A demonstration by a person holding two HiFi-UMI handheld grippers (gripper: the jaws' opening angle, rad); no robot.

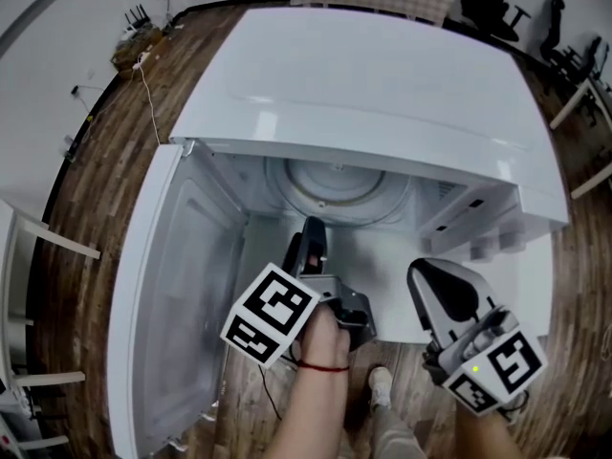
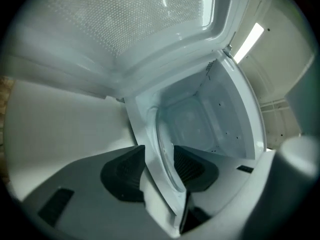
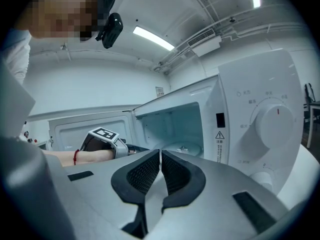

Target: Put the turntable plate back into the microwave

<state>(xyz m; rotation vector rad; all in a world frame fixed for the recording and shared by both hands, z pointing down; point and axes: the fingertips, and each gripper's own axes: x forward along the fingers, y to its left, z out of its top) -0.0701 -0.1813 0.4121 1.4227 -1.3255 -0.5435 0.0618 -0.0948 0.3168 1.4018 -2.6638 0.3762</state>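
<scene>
The white microwave (image 1: 382, 94) stands with its door (image 1: 163, 304) swung open to the left. The round glass turntable plate (image 1: 335, 199) lies inside the cavity, and shows low in the opening in the right gripper view (image 3: 182, 149). My left gripper (image 1: 313, 228) reaches into the cavity mouth at the plate's front edge. Its jaws stand wide open (image 2: 159, 160), with the plate's rim (image 2: 167, 151) running between the fingers and not pinched. My right gripper (image 1: 426, 275) hangs outside, in front of the control panel, shut on nothing (image 3: 160, 156).
The control panel with its dial (image 3: 272, 126) is right of the cavity. The open door fills the left side. Below is a dark wooden floor (image 1: 96, 208) with white chair legs (image 1: 57, 237) at far left. A person's foot (image 1: 381, 382) stands under the microwave's front edge.
</scene>
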